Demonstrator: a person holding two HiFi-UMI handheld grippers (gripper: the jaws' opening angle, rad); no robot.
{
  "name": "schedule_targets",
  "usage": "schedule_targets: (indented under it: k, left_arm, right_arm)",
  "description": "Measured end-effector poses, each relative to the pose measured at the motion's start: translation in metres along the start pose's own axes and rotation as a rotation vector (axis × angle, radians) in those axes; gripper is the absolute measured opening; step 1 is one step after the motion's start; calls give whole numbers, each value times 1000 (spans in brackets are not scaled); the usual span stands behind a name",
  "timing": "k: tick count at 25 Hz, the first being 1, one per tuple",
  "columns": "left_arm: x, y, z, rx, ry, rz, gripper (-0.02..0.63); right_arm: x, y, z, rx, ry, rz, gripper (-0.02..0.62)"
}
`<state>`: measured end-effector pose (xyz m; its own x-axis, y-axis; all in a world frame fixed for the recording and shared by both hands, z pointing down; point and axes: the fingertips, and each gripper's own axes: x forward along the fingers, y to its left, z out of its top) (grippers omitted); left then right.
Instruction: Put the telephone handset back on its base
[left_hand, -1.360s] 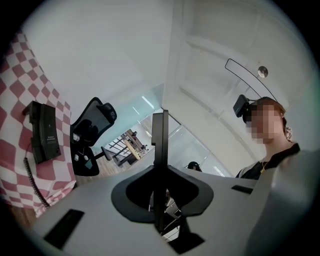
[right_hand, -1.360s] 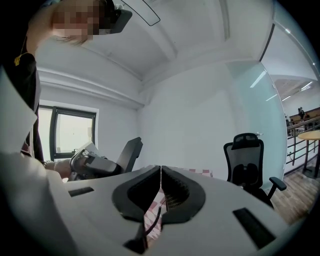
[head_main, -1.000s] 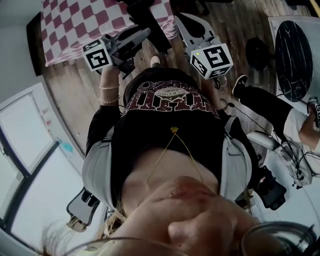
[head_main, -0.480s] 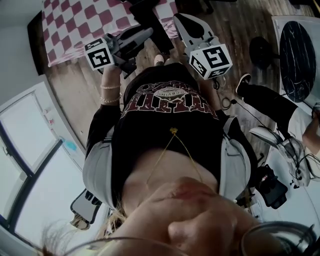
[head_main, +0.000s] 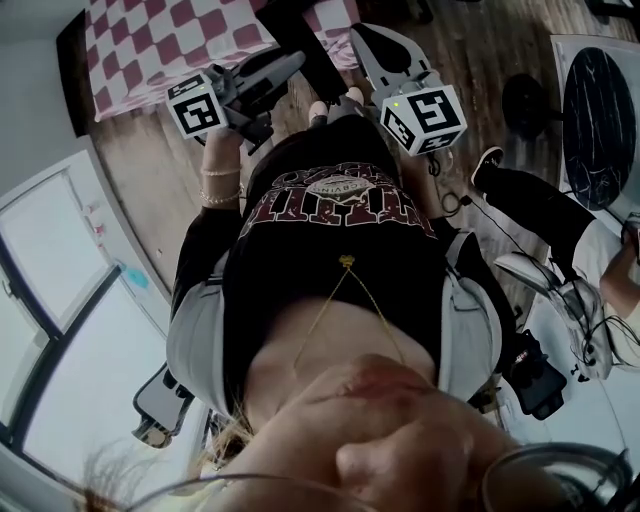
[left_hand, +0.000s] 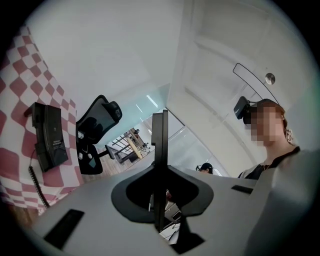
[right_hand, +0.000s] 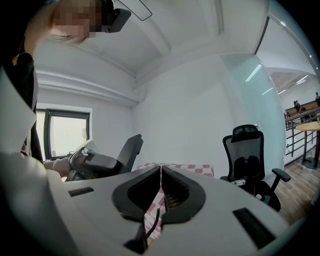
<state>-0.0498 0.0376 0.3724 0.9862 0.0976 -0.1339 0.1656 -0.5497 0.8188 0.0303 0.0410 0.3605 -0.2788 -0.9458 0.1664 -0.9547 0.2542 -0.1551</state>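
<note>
I see a black phone (left_hand: 48, 136) at the left edge of the left gripper view, flat on checked cloth (left_hand: 12, 165). Its coiled cord (left_hand: 36, 186) trails toward the bottom of the frame. I can't tell the handset from the base.

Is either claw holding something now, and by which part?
Nothing is held. The left claw and the right claw are both shut and empty; the telephone lies apart from them.

Wood plank floor (head_main: 140, 170), brownish. Table w/ red-white checked cloth (head_main: 150, 40) at far side. White walls (right_hand: 190, 105) & white ceiling (right_hand: 190, 30) w/ mouldings. Dark-framed window (right_hand: 65, 132) in one wall, daylight thru it. Black mesh office chair (right_hand: 252, 160) by a glass partition (right_hand: 265, 80); beyond it a railing (right_hand: 300, 142) & round table (right_hand: 310, 127). Light bright, even.
</note>
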Motion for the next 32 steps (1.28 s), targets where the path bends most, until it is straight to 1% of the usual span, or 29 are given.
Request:
schedule_targets:
  k: [4, 7, 10, 15, 17, 20, 22, 29, 32]
  left_arm:
    - [8, 3, 3, -1, -16, 17, 77]
    - [9, 0, 7, 13, -32, 24, 77]
    - [9, 2, 8, 7, -47, 27, 77]
    - [22, -5, 19, 37, -68, 36, 77]
    - [36, -5, 25, 48, -76, 42, 77]
    - [62, 7, 25, 14, -94, 45, 77]
    - [76, 10, 27, 10, -107, 49, 77]
    - [102, 23, 25, 19, -145, 96, 77]
    - [106, 28, 22, 6, -169, 107, 77]
  right_arm:
    - [2, -9, 3, -4, -1, 22, 21]
    - [4, -8, 6, -8, -6, 36, 21]
    - [6, -9, 9, -11, -7, 51, 21]
    - [7, -20, 16, -16, 0, 73, 21]
    - [5, -33, 20, -16, 3, 82, 21]
    - [4, -62, 25, -16, 6, 102, 21]
    - [6, -76, 30, -19, 6, 123, 21]
    - [7, -102, 28, -28, 21, 192, 21]
    - [9, -109, 21, -22, 41, 216, 21]
